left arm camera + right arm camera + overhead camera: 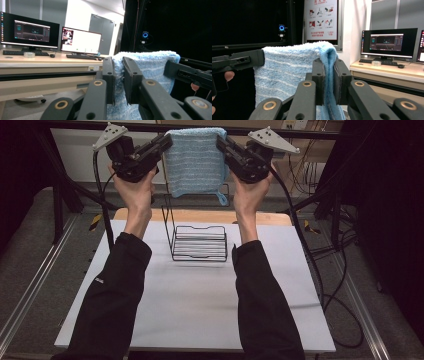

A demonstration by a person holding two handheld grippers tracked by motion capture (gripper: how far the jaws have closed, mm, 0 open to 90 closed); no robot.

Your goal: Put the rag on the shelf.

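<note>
There is one blue towel, one black wire rack and two grippers. The towel hangs at the top middle of the high view, held up in the air above the rack. The left gripper pinches the towel's top left corner, and the right gripper pinches its top right corner. In the left gripper view the two black jaws are squeezed on the fluffy towel edge. In the right gripper view the jaws are squeezed on a fold of the towel too.

The towel covers the top of the rack's tall back part. A small blue loop hangs at the towel's lower right corner. The person's sleeves are cut off at the bottom of the high view.

The rack stands on a white table, with a wooden board behind it. Two computer screens sit on a desk in the upper left of the left gripper view. A poster hangs on the wall at the top of the right gripper view.
</note>
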